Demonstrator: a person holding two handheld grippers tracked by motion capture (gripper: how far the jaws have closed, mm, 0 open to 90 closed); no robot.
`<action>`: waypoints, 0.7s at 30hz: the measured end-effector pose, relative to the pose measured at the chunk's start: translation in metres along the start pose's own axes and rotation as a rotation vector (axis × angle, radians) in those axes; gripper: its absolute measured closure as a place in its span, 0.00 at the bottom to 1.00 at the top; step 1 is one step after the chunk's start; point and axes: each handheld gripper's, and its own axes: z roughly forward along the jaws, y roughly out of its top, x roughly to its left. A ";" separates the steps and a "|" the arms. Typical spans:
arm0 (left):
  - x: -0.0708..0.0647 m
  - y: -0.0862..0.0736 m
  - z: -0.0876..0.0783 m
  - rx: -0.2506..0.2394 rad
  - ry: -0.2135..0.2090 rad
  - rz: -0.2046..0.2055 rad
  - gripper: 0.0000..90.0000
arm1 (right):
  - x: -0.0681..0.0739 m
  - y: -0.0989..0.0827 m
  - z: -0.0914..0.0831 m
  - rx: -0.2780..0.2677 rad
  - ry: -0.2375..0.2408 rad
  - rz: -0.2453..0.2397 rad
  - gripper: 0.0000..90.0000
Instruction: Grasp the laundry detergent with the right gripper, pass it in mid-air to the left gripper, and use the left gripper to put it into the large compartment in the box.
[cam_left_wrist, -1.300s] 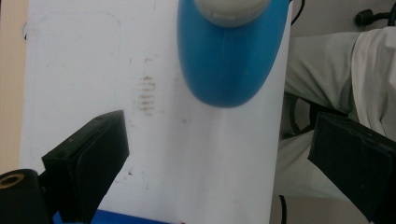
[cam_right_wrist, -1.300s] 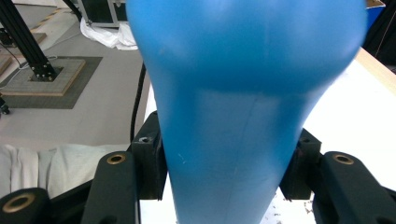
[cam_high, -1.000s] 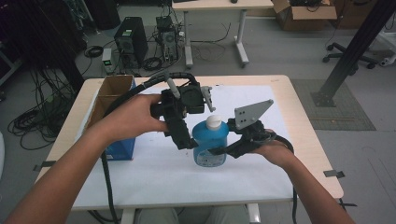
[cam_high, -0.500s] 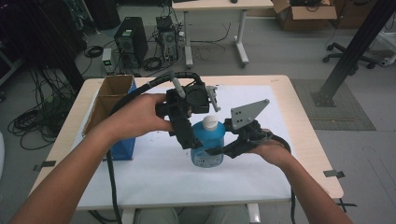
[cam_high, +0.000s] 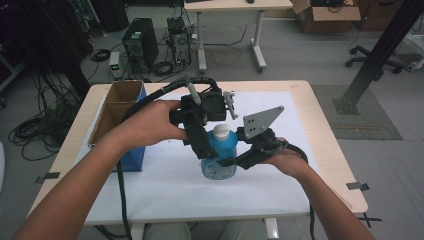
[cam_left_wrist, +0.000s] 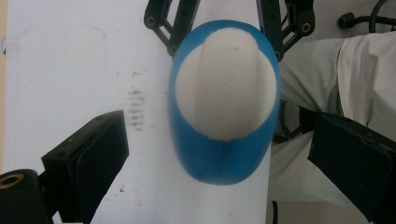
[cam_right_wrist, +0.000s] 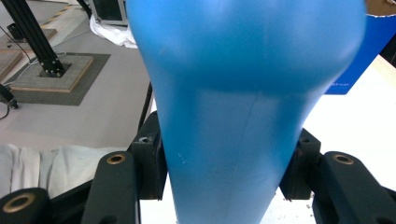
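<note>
Two hand-held grippers meet at a blue bottle standing upright on the white sheet near the middle of the desk. The right hand-held gripper clamps the bottle's body from the right. The left hand-held gripper hangs over the white cap, jaws spread wide apart on either side. A cardboard box stands at the left.

A light wooden desk carries a white sheet. On the sheet, a blue bottle stands upright between the right gripper's fingers; an open cardboard box sits well beyond the left gripper's fingers.
</note>
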 end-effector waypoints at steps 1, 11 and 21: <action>0.000 0.000 0.001 0.000 -0.003 0.001 0.06 | 0.000 0.000 0.000 -0.001 0.001 0.001 0.50; 0.004 0.005 0.009 0.002 -0.017 0.001 0.06 | 0.000 0.000 -0.001 0.006 -0.002 -0.002 0.50; 0.005 0.007 0.018 0.012 -0.028 0.004 0.08 | 0.001 0.000 0.001 0.009 0.005 -0.001 0.50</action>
